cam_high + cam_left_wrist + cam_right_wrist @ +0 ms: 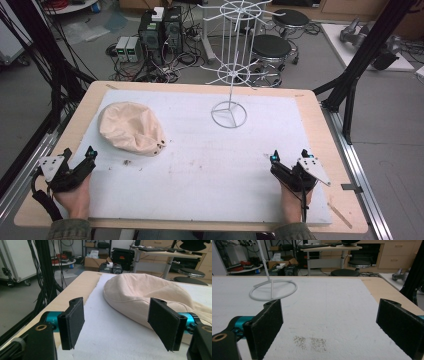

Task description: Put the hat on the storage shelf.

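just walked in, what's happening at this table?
A person holds a pair of tongs in each hand, both resting open near the front of the white mat. The left tongs point at a beige cap lying just ahead, not touching it. The right tongs hold nothing. A white wire rack stands at the back.

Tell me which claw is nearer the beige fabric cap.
Left. The left claw sits open just below the beige fabric cap, at the table's left edge. The right claw, also open, is far across the white mat.

A lab: computer towers (161, 29) amid tangled floor cables (150, 70), rolling stools (270, 49), black frame struts (362, 47).
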